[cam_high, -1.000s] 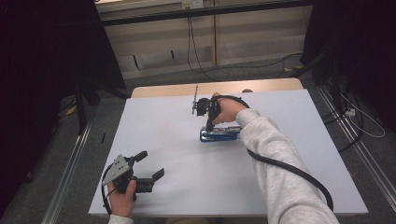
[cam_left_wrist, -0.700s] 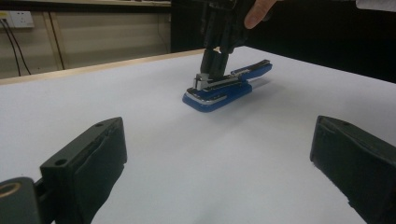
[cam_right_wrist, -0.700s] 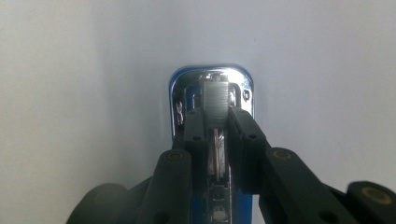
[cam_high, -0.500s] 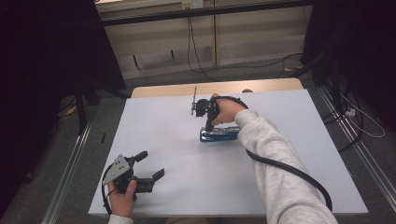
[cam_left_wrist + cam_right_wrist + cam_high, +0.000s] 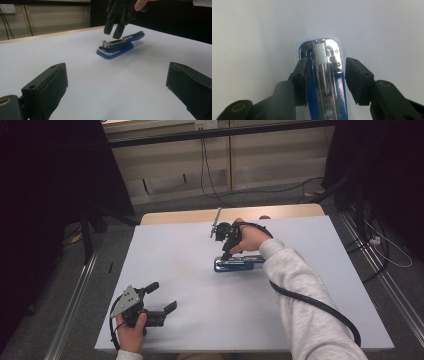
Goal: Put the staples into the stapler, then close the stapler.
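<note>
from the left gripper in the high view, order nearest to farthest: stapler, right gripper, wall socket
1. Stapler, mid-table, up and right of the left gripper.
2. Right gripper, just above the stapler's left end, a touch farther.
3. Wall socket, top edge, beyond the table.

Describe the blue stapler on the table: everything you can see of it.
The blue stapler lies flat on the white table, lid swung open so the shiny metal staple channel with its spring faces up. Body looks like glossy blue plastic with a chromed front plate. In the left gripper view it lies apart from the left gripper. The right gripper hangs just above its front end; its jaws have just been opening and straddle the channel, pads apparently off it, though one jaw stands very close.
</note>
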The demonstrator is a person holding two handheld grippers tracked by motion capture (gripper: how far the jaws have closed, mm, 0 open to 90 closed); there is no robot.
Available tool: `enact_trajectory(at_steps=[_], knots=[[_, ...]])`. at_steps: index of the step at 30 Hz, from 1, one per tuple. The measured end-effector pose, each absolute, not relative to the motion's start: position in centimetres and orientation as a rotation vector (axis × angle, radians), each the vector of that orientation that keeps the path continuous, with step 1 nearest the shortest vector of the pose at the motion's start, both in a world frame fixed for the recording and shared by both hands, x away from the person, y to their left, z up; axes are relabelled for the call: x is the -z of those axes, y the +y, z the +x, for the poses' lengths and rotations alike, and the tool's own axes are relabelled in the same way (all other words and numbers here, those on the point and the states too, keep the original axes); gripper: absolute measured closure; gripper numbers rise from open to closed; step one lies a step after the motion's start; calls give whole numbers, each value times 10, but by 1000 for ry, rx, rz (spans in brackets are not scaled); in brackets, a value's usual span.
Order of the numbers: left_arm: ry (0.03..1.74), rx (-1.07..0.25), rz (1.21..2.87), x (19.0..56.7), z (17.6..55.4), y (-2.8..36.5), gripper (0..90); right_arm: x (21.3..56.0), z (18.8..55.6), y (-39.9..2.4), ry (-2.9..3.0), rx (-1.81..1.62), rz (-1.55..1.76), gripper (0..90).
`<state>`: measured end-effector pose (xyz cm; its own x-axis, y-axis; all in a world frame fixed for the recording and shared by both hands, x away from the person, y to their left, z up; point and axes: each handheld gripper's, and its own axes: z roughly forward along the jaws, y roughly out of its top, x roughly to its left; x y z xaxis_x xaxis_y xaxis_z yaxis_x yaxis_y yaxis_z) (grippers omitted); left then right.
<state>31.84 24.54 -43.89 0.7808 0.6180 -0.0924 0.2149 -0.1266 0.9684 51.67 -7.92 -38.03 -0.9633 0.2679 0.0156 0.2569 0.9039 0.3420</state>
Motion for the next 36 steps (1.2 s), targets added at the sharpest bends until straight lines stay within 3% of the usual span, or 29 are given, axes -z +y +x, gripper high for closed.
enact_trajectory(at_steps=[15,21,36], knots=[[642,-374,1743,439,323,233,38,377,495,-147,2865,-834,723,168],[654,-330,1752,438,326,222,37,385,483,-178,2784,-876,835,112],[671,-260,1807,435,353,189,34,393,454,-227,2648,-921,958,110]])
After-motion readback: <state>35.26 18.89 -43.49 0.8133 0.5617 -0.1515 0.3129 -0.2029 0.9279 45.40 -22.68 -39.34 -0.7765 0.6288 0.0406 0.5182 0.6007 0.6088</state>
